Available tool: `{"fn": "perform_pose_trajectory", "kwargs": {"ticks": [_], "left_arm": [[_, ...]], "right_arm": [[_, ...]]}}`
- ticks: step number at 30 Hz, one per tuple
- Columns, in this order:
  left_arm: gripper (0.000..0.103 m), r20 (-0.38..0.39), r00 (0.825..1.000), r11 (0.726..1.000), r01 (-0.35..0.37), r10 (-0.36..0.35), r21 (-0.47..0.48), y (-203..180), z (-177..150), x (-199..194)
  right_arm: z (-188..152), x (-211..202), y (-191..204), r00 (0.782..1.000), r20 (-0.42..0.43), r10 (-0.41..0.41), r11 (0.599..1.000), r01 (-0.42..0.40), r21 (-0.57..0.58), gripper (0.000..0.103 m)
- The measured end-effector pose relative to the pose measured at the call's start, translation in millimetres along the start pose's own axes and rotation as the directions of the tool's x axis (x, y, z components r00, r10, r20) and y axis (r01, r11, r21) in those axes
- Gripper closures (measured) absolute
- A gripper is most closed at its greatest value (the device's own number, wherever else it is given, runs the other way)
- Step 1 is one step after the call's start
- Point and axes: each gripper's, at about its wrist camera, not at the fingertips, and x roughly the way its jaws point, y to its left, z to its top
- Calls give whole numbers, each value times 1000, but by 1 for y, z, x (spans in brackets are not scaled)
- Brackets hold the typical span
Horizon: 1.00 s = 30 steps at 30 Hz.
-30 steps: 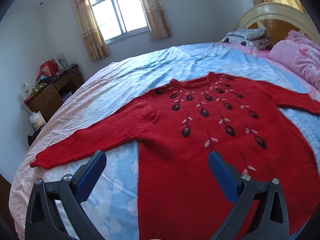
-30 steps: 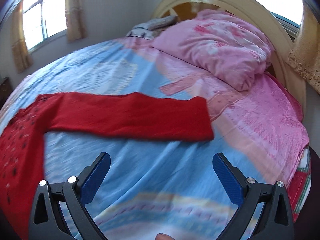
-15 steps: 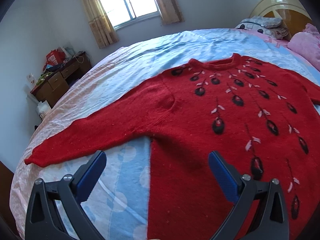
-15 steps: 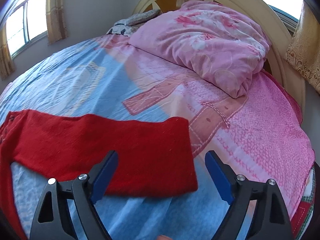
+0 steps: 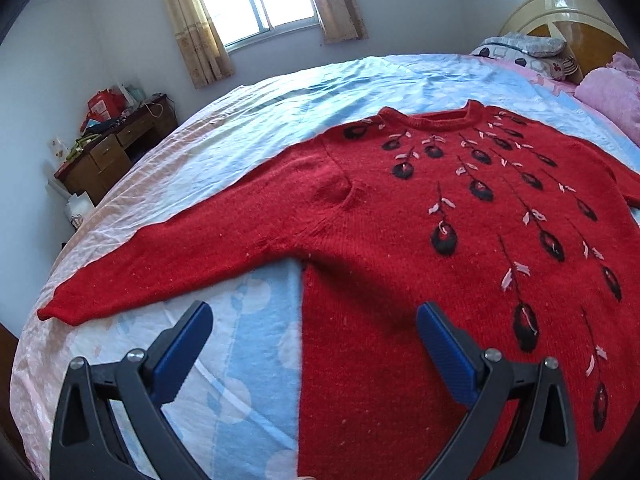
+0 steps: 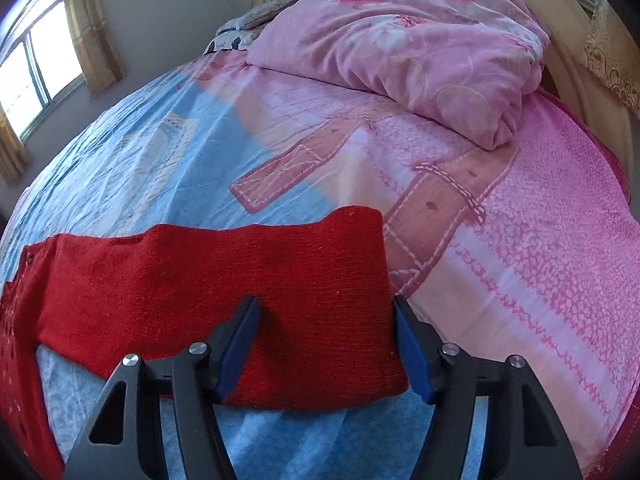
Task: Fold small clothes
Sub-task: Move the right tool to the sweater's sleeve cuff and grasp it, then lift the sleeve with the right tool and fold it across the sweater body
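Red knit sweater lies flat, front up, spread across the blue-and-pink bed sheet, neckline toward the far edge of the bed, both sleeves stretched out sideways. Your right gripper sits over the end of the right sleeve. Its jaws have just been closing and now stand part-way in, straddling the cuff: the left pad rests on the knit, the right pad sits just at the cuff's end edge. No pinch yet; the fabric is between the pads but not clamped. The sleeve's long axis runs left from the fingers, back toward the sweater body. Your left gripper hangs released, jaws wide, near the bed's near edge, over the sweater's left side seam below the armpit, holding nothing. The left sleeve runs away to the left, cuff well apart from those fingers.

Judgement: the right hand is the nearer one to a grasp. The fold likely turns on lifting this cuff and carrying it along the sleeve's axis toward the body. Pink quilt stays clear, by the headboard.
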Motion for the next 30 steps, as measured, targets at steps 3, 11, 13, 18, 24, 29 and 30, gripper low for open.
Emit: {"fn": "perform_pose_trajectory", "kwargs": {"ticks": [3,11,13,18,24,29,30], "left_arm": [[0,2,1000,1000,1,-1,-10,5,-1,0],[0,12,1000,999,-16,16,-28,23,2,3],[0,12,1000,999,-25,26,-27,25,2,5],[0,4,999,999,-32,32,-36,31,-2,9],[0,18,998,997,-61,62,-44,40,-1,10],[0,16,998,997,-59,60,-52,45,-2,13],[0,16,998,997,-56,57,-53,46,-2,13]], "right_arm": [[0,-2,7,1000,10,13,999,-13,-33,72],[2,-4,25,1000,7,-16,997,17,-81,89],[2,-6,26,1000,8,-22,996,22,-82,89],[4,-14,28,999,27,-31,995,33,-94,90],[19,-49,46,993,116,-3,992,18,-128,91],[33,-82,69,982,181,46,988,-18,-152,91],[36,-88,75,980,193,57,986,-26,-163,91]]}}
